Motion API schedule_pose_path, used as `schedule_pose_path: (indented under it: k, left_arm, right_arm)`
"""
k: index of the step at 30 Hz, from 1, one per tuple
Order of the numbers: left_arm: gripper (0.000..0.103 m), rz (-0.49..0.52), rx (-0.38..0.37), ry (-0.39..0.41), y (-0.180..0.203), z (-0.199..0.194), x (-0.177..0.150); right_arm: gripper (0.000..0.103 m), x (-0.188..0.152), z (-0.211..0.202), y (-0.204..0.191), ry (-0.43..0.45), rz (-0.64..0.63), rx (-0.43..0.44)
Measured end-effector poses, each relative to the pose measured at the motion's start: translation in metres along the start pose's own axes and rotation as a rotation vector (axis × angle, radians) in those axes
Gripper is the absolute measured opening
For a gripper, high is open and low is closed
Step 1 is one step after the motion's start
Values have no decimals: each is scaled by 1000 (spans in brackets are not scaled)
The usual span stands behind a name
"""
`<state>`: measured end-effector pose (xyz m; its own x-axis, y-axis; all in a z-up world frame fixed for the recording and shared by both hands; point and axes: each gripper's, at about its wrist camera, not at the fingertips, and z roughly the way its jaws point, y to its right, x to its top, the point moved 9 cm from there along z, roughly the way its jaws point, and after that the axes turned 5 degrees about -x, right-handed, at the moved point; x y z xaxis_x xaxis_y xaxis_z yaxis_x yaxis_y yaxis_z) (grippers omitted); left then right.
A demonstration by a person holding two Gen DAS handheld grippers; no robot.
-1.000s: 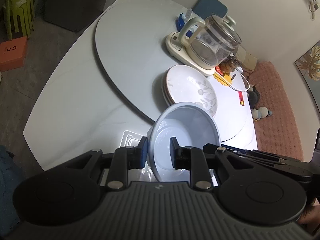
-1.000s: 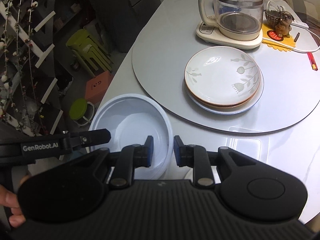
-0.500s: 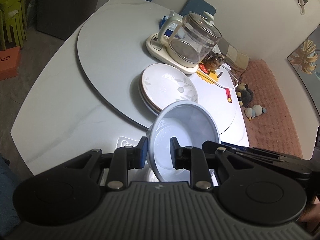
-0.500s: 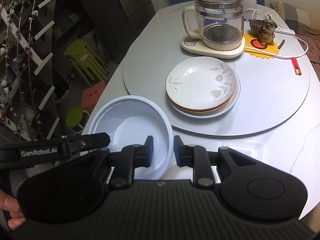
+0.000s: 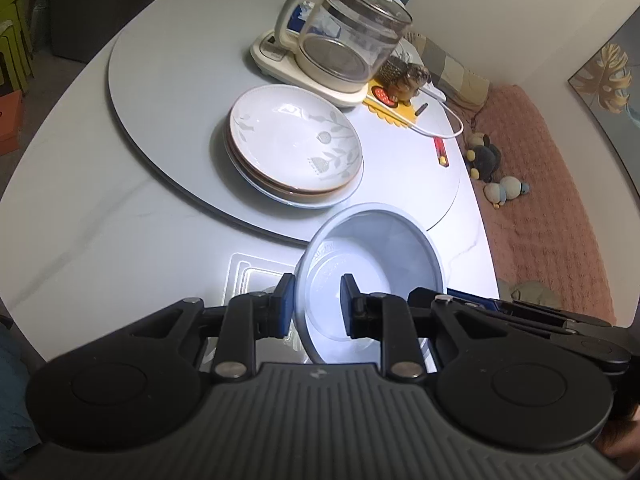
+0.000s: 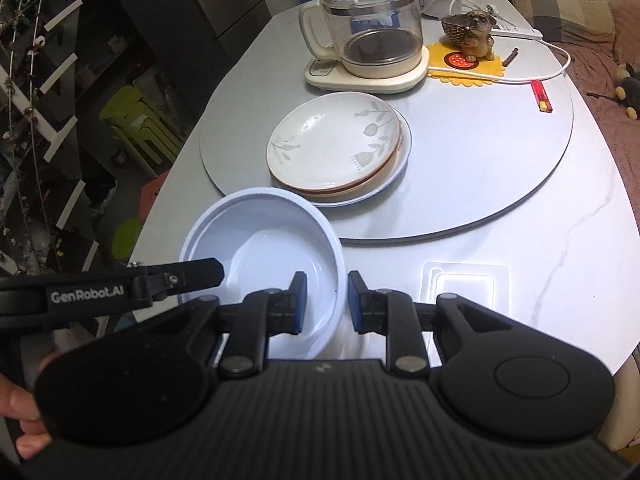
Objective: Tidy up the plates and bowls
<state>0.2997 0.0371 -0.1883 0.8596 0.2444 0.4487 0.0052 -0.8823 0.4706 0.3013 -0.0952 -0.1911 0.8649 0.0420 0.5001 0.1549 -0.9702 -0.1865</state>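
Note:
A pale blue bowl (image 5: 380,256) is held between both grippers above the table's near edge. My left gripper (image 5: 316,306) is shut on its left rim. My right gripper (image 6: 327,302) is shut on its right rim; the bowl also shows in the right wrist view (image 6: 264,240). A stack of plates (image 5: 294,142), topped by a white plate with a grey leaf pattern, sits on the grey turntable (image 5: 160,60) just beyond the bowl. The stack also shows in the right wrist view (image 6: 336,146).
A glass kettle (image 5: 348,36) on its cream base stands behind the plates. A dog figurine (image 6: 474,34) on a yellow mat, a white cable (image 6: 520,78) and a red pen (image 6: 541,96) lie to the right. Green stools (image 6: 136,120) stand on the floor left.
Both grippers have carried the bowl forward toward the plate stack. The plates and kettle now look closer and larger in both views.

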Motion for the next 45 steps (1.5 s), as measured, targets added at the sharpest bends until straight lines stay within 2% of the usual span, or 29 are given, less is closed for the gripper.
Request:
schedule_pose_path:
  k: [8,14,22,28,30,32,36,39,41,42,43,45]
  left_arm:
    - [26,5,44,-52,3,31,-12]
    - [26,-53,87,-95,-21,47,-29]
    - [26,-89,103,-132,-42,67,-42]
    - [27,-80,93,-154,-43,73,-38]
    - [32,-72,96,-159,-44,73,-34]
    - [43,-64,106,-156,-46,69,-31]
    - [43,-49,114,-142,-45,58,-25]
    - [43,-51,116,-129,-44,50,-24]
    - [44,-54,116,-119,-44,45,-24]
    - [46,-56,119,-113,-43,43,-24]
    - [50,-58,120,-108,-44,41,-25]
    - [60,-58,121,-105,-45,39,-27]
  right_arm:
    - [25,-14,17,21,-49,18,-14]
    - [25,-29,40,14,-109,-31,-2]
    - [26,-47,66,8,-166,-58,-1]
    - [27,-43,73,10,-169,-50,-9]
    - [27,-40,71,12,-164,-42,-11]
    - [27,-38,67,13,-162,-36,-6]
    - [27,-36,56,15,-149,-29,-9]
    - [35,-34,48,17,-135,-20,-11]
    - [44,-33,44,18,-129,-13,-10]
    - [54,-32,41,19,-128,-5,-9]
    - [64,-33,40,20,-126,2,-9]
    - [68,-33,38,23,-120,23,-4]
